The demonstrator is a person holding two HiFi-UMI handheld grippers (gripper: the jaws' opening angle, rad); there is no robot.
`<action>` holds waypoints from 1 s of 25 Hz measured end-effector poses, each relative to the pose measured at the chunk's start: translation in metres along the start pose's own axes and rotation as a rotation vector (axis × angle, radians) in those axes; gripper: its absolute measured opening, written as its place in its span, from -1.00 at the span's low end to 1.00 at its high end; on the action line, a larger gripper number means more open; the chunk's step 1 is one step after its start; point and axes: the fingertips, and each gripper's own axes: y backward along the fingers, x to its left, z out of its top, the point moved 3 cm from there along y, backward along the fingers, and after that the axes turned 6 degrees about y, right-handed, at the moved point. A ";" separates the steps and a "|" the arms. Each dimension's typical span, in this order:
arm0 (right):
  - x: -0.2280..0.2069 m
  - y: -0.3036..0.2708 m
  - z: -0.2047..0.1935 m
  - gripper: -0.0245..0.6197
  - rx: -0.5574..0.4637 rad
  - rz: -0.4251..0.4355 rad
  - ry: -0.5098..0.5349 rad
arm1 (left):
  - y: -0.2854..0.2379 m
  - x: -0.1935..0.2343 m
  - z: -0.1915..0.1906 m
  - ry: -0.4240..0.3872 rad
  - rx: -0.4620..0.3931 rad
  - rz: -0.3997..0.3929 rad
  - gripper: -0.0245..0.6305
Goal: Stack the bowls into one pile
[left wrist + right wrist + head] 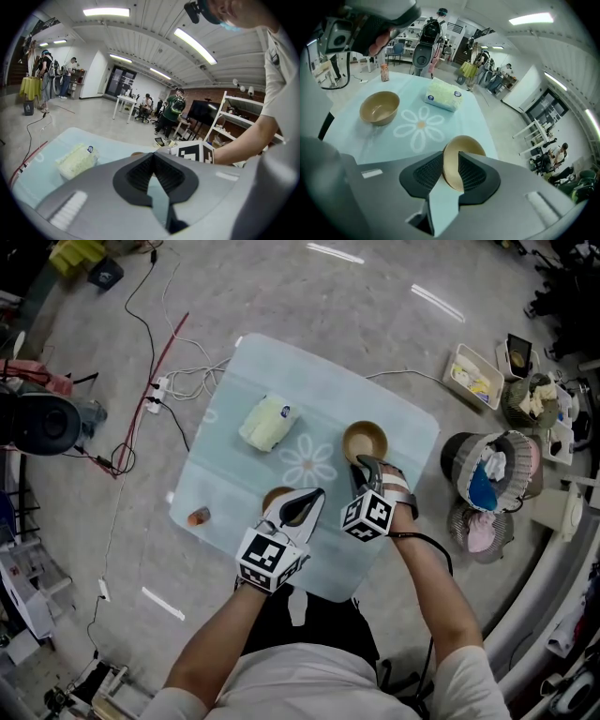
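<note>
The left gripper (305,505) sits nearest, its ribbed black fingers (140,171) clenched on nothing. In the head view it overlaps a smooth, round tan bowl (276,495) standing upright near the tabletop's (281,371) front edge. Left of that is a small orange can (198,517). Just beside the left gripper, the right gripper (364,470) is grasping the thin rim of the other bowl (461,154), one finger inside and one outside. Whether this matte tan bowl is lifted cannot be told. The tabletop is draped in pale blue cloth printed with a white daisy. Farther back lies a soft, blocky tissue pack (267,421).
</note>
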 end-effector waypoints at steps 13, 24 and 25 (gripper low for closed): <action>0.029 0.038 0.034 -0.67 -0.085 -0.089 -0.017 | 0.031 0.001 -0.012 0.000 -0.017 0.017 -0.91; 0.120 0.073 0.082 -0.67 -0.180 -0.014 0.038 | 0.090 0.010 -0.049 0.019 -0.024 0.058 -0.91; 0.129 0.074 0.085 -0.67 -0.185 -0.011 0.051 | 0.095 0.010 -0.052 0.021 -0.024 0.061 -0.91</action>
